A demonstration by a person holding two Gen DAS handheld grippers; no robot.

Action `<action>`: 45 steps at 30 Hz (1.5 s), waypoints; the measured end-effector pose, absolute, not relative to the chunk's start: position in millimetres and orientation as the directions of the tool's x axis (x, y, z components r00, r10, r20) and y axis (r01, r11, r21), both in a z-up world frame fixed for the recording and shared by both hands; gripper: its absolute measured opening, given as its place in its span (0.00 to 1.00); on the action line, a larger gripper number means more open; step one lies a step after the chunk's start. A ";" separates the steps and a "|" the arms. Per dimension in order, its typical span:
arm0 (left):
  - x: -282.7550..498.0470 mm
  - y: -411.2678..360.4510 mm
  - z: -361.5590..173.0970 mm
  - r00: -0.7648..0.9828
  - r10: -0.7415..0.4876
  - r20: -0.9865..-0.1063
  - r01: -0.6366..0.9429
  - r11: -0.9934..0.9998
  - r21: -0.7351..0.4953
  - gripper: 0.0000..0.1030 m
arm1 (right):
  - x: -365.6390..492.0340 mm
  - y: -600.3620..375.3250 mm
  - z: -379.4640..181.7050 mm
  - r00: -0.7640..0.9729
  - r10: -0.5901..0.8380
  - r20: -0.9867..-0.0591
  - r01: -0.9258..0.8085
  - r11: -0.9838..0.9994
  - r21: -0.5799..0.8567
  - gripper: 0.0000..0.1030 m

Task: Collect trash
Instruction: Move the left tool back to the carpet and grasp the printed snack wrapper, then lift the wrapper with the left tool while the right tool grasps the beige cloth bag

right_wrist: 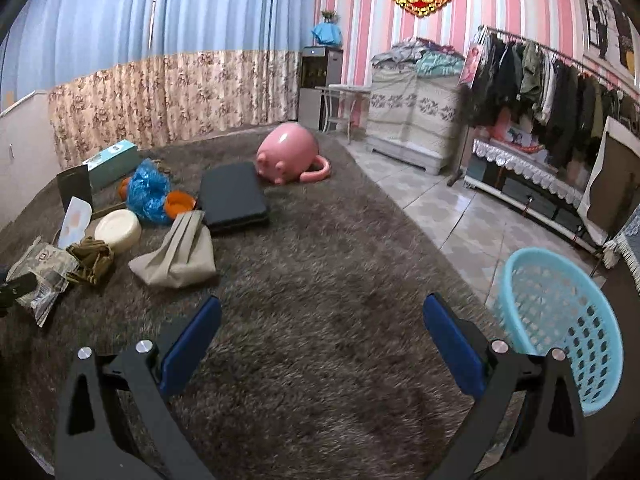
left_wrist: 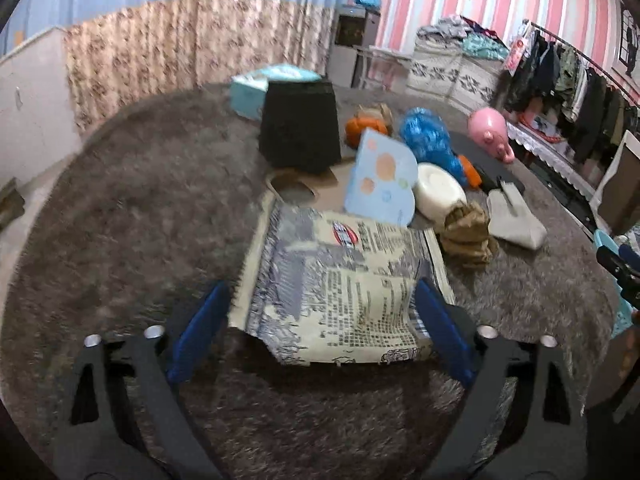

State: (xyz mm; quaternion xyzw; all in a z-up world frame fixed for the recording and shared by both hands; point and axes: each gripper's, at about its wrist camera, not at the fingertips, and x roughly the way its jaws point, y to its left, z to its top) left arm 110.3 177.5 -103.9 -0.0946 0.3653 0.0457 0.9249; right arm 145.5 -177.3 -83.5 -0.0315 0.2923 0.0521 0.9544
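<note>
A crumpled printed newspaper lies on the shaggy brown rug. My left gripper is open, its blue pads on either side of the paper's near edge. Behind it lie a crumpled brown paper wad, a light-blue dotted card, a white bowl and a blue plastic bag. My right gripper is open and empty over bare rug. A light-blue plastic basket stands just right of it. The newspaper also shows in the right wrist view at the far left.
A black box, a teal box, a pink pig-shaped toy, a black pad and a beige cloth bag sit on the rug. Tiled floor, a covered cabinet and a clothes rack lie to the right.
</note>
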 end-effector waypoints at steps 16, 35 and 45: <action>106.2 188.0 -107.7 0.753 -0.095 -0.651 -0.118 0.954 -0.275 0.05 | 147.5 -159.3 -91.8 0.809 0.132 -0.572 -0.185 0.982 -0.034 0.96; 81.5 203.9 -40.1 0.838 -0.005 -0.545 -0.128 0.970 -0.206 0.01 | 210.4 -78.8 -100.7 0.699 0.260 -0.666 -0.348 0.937 0.001 0.62; 85.8 161.5 -12.4 0.869 -0.052 -0.492 -0.028 0.987 -0.155 0.00 | 189.5 -110.6 -83.7 0.722 0.297 -0.625 -0.351 0.936 0.039 0.15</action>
